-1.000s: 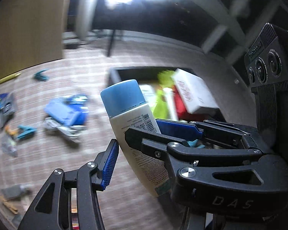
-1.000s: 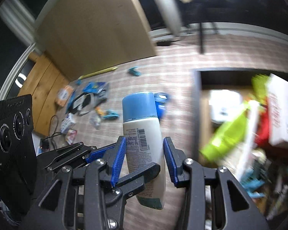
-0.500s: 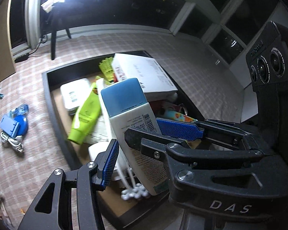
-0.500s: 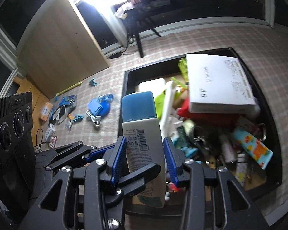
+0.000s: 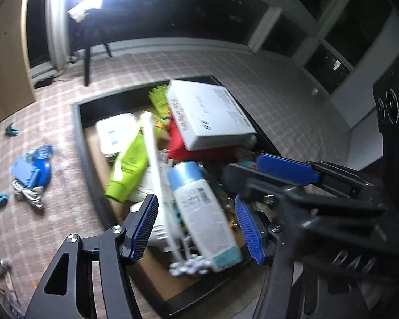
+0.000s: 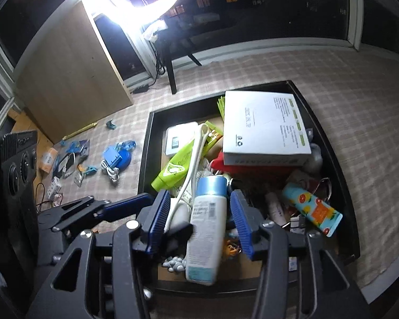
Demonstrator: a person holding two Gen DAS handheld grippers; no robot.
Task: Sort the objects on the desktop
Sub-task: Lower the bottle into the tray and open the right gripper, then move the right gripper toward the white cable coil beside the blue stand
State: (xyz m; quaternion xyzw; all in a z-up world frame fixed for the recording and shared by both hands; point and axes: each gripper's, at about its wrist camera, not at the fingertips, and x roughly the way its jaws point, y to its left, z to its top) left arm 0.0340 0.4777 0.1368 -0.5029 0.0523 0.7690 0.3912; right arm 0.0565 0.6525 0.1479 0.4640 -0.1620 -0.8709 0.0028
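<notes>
- Bottle (image 6: 206, 228): white plastic, rounded flat body, pale blue cylindrical cap, barcode label, teal band at base. Motion-blurred in both views.
- Right gripper (image 6: 199, 220): black frame, ribbed blue pads. Jaws have just been opening; bottle sits between the pads with a gap showing on each side, no pad pressing on it.
- Left gripper (image 5: 196, 226): same build. Jaws have just been opening too; bottle lies between them, clear of both pads, cap pointing away from the camera.
- Both grippers pitch steeply down over the near end of the tray and cross each other; in the right wrist view the left one's finger comes in from the left beneath the right jaws.
- Tray (image 6: 146, 143): shallow black rectangular box with a brown cardboard-looking floor, set on a checked pink-beige cloth (image 6: 332, 79).
- Bottle is over the tray's near half, above the clutter; cannot tell if it has touched down.
- Tray contents: flat white carton (image 6: 263, 130) with printed text lying on something red, lime-green squeeze tube (image 6: 175, 167), long white curved handle (image 6: 191, 164), tube with an orange-fruit print (image 6: 312, 208), small white case (image 6: 179, 137).
- On the cloth, left of the tray, well apart: blue plastic items (image 6: 118, 155) with a coiled white cable (image 6: 110, 171).
</notes>
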